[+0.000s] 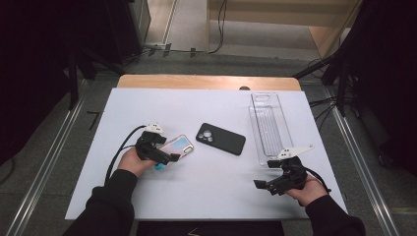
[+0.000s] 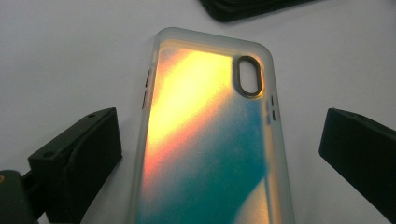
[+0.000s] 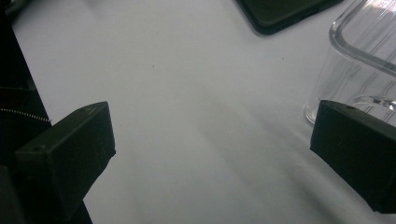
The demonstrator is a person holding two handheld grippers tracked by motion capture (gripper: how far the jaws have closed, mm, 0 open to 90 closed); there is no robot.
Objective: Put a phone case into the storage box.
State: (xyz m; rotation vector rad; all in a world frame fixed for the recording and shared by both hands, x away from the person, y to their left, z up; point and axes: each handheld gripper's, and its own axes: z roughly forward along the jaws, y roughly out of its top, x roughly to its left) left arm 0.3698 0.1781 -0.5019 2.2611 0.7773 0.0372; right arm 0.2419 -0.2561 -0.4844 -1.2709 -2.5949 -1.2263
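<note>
Iridescent phone case lies flat, camera end pointing away, lengthwise between the wide-open, empty left claw

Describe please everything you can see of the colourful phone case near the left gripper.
The iridescent phone case lies flat on the white table, back side up. Its back shimmers orange-yellow and teal; the rim looks like frosted, translucent soft plastic. It has an oval camera cutout near one corner and small side slots. The left gripper is over it with jaws open, one on each side, not yet clamping. A black phone case lies apart beside it.
</note>
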